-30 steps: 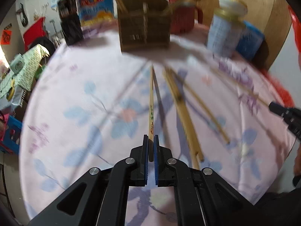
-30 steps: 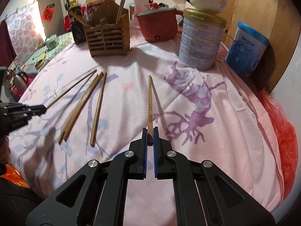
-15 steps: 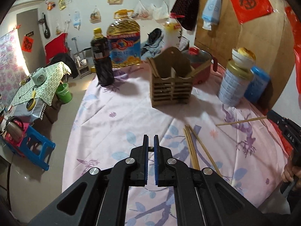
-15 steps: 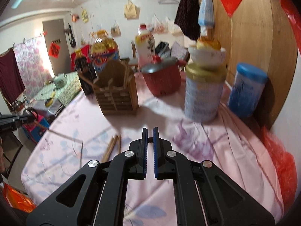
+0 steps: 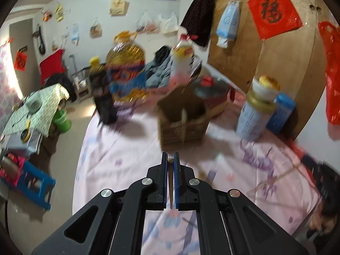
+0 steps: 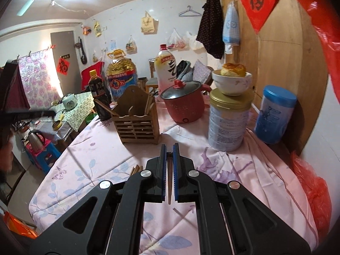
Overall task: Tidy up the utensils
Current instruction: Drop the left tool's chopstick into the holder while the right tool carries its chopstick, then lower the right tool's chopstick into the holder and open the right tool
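My left gripper (image 5: pixel 170 156) is shut on a wooden chopstick (image 5: pixel 170 189) that runs back between its blue pads toward the camera. It hangs above the pink floral tablecloth (image 5: pixel 119 155), short of the wooden utensil holder (image 5: pixel 182 123). My right gripper (image 6: pixel 169 147) is likewise shut on a chopstick (image 6: pixel 169 187), in front of the same holder (image 6: pixel 138 125), which has a few chopsticks standing in it. Loose chopsticks (image 6: pixel 135 170) lie on the cloth left of the right gripper. The left wrist view is blurred; the right gripper shows dimly at its right edge (image 5: pixel 325 180).
Behind and beside the holder stand a red pot (image 6: pixel 184 104), a tin with a bowl on top (image 6: pixel 227 123), a blue canister (image 6: pixel 274 114), an oil jug (image 6: pixel 121 78) and a dark sauce bottle (image 6: pixel 98 97). A wooden board backs the table on the right.
Both grippers have risen off the cloth, each carrying its chopstick, which now runs back toward the camera. Both views have swung up from the table to the room.
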Motion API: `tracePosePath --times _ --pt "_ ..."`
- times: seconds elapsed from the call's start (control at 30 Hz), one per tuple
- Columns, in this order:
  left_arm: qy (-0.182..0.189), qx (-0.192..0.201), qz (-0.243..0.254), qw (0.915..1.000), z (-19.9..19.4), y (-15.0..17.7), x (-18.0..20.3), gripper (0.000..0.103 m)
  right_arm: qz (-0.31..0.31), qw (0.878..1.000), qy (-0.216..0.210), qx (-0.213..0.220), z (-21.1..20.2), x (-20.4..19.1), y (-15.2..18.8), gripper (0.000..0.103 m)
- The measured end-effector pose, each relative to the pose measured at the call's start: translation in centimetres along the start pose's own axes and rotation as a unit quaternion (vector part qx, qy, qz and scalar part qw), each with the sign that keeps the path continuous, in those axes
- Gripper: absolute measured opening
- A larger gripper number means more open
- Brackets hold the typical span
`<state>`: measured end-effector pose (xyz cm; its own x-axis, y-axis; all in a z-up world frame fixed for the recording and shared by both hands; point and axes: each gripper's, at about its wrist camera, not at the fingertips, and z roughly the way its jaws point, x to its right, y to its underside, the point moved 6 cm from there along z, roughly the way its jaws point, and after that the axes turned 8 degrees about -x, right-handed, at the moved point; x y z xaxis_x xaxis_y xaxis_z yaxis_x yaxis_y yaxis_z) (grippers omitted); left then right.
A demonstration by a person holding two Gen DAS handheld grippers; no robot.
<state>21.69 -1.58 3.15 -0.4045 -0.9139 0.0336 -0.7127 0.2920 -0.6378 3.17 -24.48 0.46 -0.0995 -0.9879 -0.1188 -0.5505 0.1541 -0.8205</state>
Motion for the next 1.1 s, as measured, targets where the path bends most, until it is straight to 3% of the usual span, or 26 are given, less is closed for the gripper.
tracePosePath --times 0.3,0.47,0.57,0.8,0.83,0.87,0.93,1.1 --pt "0.012 0.07 0.04 0.9967 -0.4 -11.1 2.0 0.005 0.021 0.999 0.04 0.013 -2.6 1.6 0.2 0.006" --pt "0.015 0.091 0.047 0.9947 1.1 -14.7 2.9 0.005 0.035 0.997 0.063 0.009 -3.4 2.8 0.4 0.006" --pt "-0.001 0.095 0.049 0.9943 3.3 -16.1 3.0 0.005 0.044 0.996 0.076 0.005 -3.7 3.4 0.5 0.006" --pt "0.006 0.046 0.018 0.9988 9.1 -15.2 1.8 0.007 0.051 0.994 0.093 0.003 -3.7 3.9 -0.4 0.006" --pt "0.012 0.038 0.015 0.9991 9.5 -14.7 1.7 0.016 0.051 0.995 0.088 0.004 -3.5 3.8 -0.8 0.006" --pt "0.012 0.031 0.012 0.9994 9.9 -14.1 1.5 0.035 0.049 0.995 0.081 0.005 -3.2 3.6 -1.4 0.006" --pt "-0.008 0.035 0.01 0.9993 9.7 -12.8 0.8 0.051 0.039 0.997 0.071 0.008 -2.4 3.2 -2.4 0.006" --pt "-0.011 0.023 -0.004 0.9997 8.5 -10.0 -1.3 0.054 -0.002 0.999 0.028 0.02 0.3 0.6 -5.9 0.006"
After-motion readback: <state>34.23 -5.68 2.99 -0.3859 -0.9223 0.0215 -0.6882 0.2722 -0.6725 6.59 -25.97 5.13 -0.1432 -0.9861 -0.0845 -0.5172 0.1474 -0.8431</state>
